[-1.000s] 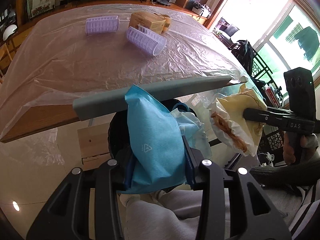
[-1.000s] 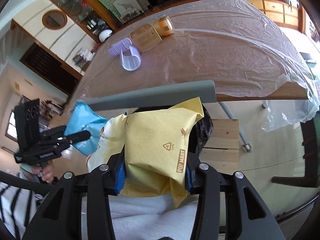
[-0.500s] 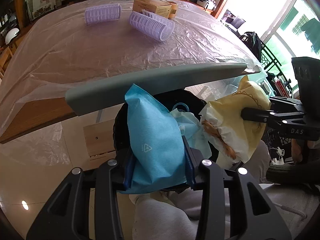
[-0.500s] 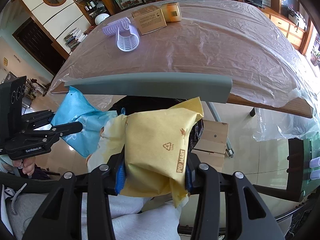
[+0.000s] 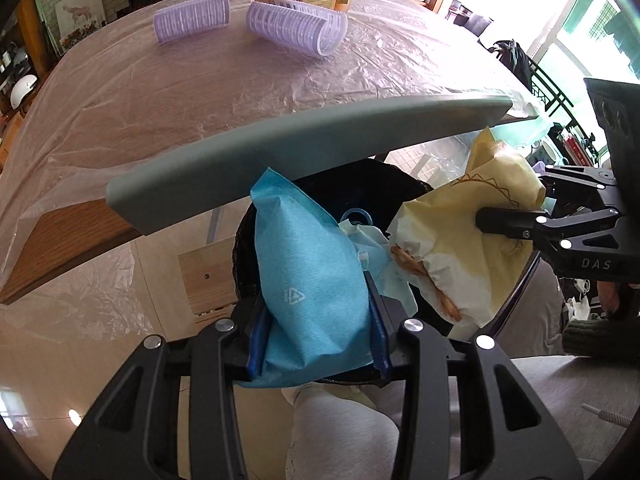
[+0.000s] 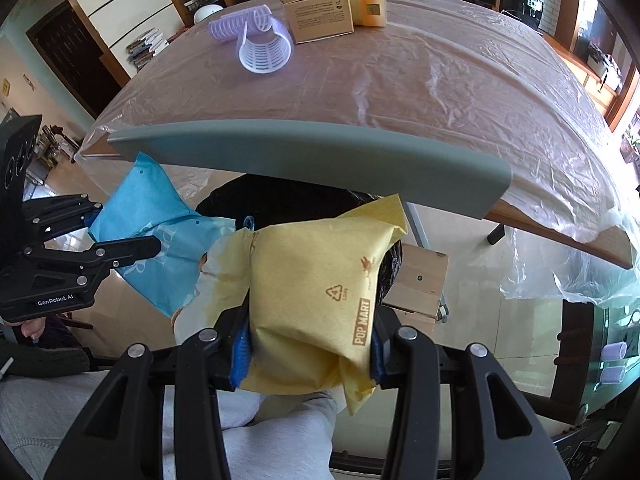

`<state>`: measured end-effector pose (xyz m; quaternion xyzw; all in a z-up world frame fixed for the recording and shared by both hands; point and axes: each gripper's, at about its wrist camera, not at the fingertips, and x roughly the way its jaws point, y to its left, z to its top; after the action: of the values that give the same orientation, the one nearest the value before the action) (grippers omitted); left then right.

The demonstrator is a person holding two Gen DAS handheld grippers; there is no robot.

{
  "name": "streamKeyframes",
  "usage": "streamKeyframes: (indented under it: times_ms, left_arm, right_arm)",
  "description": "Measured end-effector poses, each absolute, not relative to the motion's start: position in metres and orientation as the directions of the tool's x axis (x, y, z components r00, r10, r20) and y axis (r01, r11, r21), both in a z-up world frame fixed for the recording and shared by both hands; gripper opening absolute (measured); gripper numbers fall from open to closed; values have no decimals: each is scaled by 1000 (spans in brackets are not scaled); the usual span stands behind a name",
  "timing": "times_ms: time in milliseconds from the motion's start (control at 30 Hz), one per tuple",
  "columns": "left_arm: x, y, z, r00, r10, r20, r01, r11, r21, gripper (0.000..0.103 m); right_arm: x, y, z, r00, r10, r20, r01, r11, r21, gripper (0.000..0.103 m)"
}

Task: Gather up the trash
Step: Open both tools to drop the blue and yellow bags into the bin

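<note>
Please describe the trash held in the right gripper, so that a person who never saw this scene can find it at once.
Start at the long plastic-covered table; just below its near edge is a dark bin. Above the bin, the right gripper clamps a crumpled yellow bag. Unlike the blue bag beside it in the left gripper, it is yellow and printed "POP MART".

left gripper [image 5: 316, 336]: black, silver screws, blue pads | right gripper [image 6: 308, 344]: same | trousers: grey
</note>
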<state>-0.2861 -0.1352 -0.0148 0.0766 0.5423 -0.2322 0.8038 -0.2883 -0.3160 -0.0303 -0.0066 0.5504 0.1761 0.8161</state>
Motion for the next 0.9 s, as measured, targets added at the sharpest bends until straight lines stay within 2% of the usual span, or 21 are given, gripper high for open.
streamKeyframes:
  times_ms: [567,633,667,700,733,900]
  left_arm:
    - [-283,-142,-25,300,-257,-918,484,871,-86,44]
    - [-282,-140,-22,296,-293,-909,488,865,-120,50]
    - [-282,-140,-19,294,-314,-903,482,865,-144,61]
    - [-281,-140,-16,298,-326,-897,475,866,-157,67]
    - [-281,-137,-12,311,-334,-890,465,870,-164,74]
    - [-276,-125,-1,332,-350,-876,424,885,-193,77]
  right_arm:
    - [-287,-289,-34,357,184,-916,-371,928,42,44]
    - [-289,-289,-30,374,190,-908,-373,927,41,51]
    - [-289,-290,-28,380,203,-902,-369,928,53,54]
    - [-290,-291,-26,386,214,-897,-361,930,66,65]
    - [-291,-293,-21,402,228,-887,-349,933,81,69]
    - [-292,-302,-2,448,255,-857,-321,941,112,82]
